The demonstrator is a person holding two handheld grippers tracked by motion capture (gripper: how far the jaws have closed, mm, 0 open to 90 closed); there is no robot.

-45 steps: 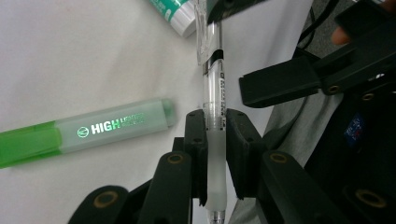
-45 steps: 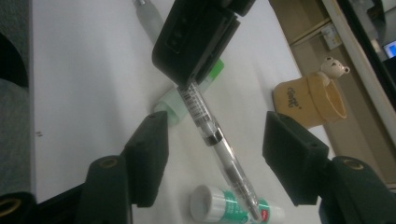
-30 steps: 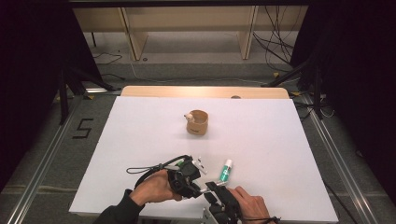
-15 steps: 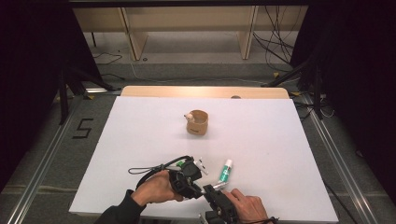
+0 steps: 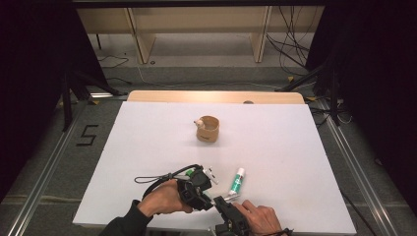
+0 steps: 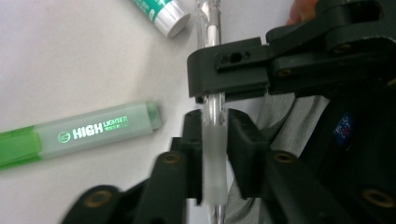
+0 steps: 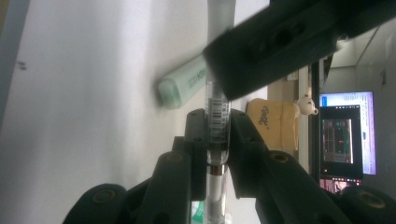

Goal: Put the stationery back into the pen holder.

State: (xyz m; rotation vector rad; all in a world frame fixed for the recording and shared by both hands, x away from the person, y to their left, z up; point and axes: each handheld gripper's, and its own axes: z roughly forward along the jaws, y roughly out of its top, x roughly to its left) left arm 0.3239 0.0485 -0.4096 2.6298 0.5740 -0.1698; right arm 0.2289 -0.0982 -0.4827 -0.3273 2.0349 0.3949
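Holding one clear pen (image 6: 212, 154) between them, the left gripper (image 6: 214, 149) and right gripper (image 7: 215, 140) are both clamped on it. It looks ready to be pulled apart next, with a straight, steady tug.

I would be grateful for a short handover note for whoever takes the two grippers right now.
Left gripper: shut on the clear plastic pen, at its frosted grip.
Right gripper: shut on the same pen, at the barcoded barrel.
Both hold it at the white table's near edge.
The green highlighter and the green-and-white tube lie loose nearby; the tan cup with a bear figure stands mid-table.
Done: pen gripped by both.
Left: probably pulling it apart or capping it; unclear.
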